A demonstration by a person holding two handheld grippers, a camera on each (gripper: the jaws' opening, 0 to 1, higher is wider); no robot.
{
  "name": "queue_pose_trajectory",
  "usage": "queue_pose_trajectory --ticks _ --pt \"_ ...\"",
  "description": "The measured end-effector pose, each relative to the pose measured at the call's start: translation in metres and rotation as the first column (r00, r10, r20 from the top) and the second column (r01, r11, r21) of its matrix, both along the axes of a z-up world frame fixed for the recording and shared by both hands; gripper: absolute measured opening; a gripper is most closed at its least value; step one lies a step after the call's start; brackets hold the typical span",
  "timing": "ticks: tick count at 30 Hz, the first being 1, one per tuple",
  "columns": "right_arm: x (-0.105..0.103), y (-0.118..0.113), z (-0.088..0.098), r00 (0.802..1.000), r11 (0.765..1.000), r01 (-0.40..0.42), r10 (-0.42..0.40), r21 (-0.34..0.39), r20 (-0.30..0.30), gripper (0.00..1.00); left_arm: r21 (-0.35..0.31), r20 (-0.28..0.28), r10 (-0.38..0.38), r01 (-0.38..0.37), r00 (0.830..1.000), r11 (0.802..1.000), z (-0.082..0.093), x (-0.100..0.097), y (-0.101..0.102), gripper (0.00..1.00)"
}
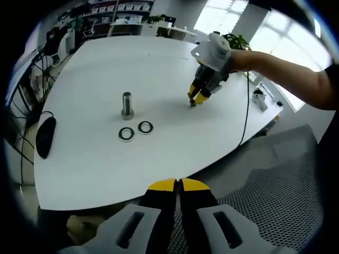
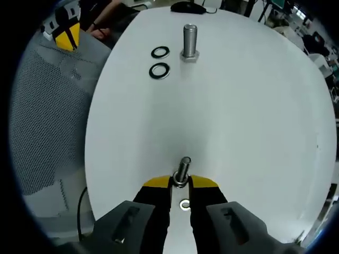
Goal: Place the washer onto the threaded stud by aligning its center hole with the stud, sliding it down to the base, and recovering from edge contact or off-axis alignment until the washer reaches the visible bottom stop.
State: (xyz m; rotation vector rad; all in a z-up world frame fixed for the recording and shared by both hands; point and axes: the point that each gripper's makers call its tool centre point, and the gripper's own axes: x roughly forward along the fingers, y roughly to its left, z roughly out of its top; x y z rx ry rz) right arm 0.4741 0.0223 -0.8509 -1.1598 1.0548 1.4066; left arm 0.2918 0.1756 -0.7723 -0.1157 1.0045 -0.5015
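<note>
A steel threaded stud (image 1: 127, 104) (image 2: 189, 42) stands upright on the white table (image 1: 95, 169). Two dark-rimmed washers (image 1: 126, 134) (image 1: 145, 127) lie flat beside it, also seen in the right gripper view (image 2: 160, 52) (image 2: 159, 70). My left gripper (image 1: 178, 183) is shut and empty, back off the table's near edge. My right gripper (image 2: 180, 181) (image 1: 193, 100) rests low on the table, well away from the big stud. Its yellow tips are closed around the base of a small upright bolt (image 2: 183, 168). A small metal ring (image 2: 185, 204) shows between the fingers behind the tips.
A black mouse (image 1: 45, 136) (image 2: 185, 7) lies at the table's edge beyond the stud. A black cable (image 1: 247, 111) runs over the table edge by the right hand. A grey mesh chair (image 1: 275, 185) (image 2: 47, 116) stands by the table. Shelves and desks (image 1: 122, 13) line the far side of the room.
</note>
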Motion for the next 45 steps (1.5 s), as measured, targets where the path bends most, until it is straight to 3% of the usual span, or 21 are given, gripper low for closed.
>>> queue_pose_trajectory --ticks 16,20,27,37,42,45 --pt "0.001 -0.001 0.005 0.999 0.998 0.015 -0.017 0.055 0.032 0.12 0.001 -0.003 -0.003 0.003 1.000 1.000 0.000 0.000 0.000 0.00" --pt "0.001 0.003 0.012 0.998 0.992 0.035 -0.041 0.119 0.046 0.12 0.001 -0.005 -0.002 0.002 1.000 1.000 0.000 0.000 0.000 0.00" --pt "-0.005 -0.005 0.009 0.995 0.984 0.063 -0.074 0.165 0.067 0.12 0.001 -0.007 -0.005 0.005 1.000 1.000 -0.001 -0.001 0.000 0.00" --pt "-0.009 -0.005 -0.004 0.996 0.990 0.046 -0.056 0.130 0.074 0.12 0.002 -0.004 -0.005 0.005 1.000 1.000 0.000 -0.001 0.000 0.00" --pt "-0.014 -0.006 -0.009 0.998 0.995 0.040 -0.044 0.089 0.037 0.13 0.001 -0.001 -0.004 0.004 1.000 1.000 0.000 0.000 0.000 0.00" --pt "-0.012 -0.002 -0.007 0.997 0.992 0.066 -0.070 0.108 0.030 0.14 0.000 0.001 -0.002 0.002 1.000 1.000 0.000 0.000 0.000 0.00"
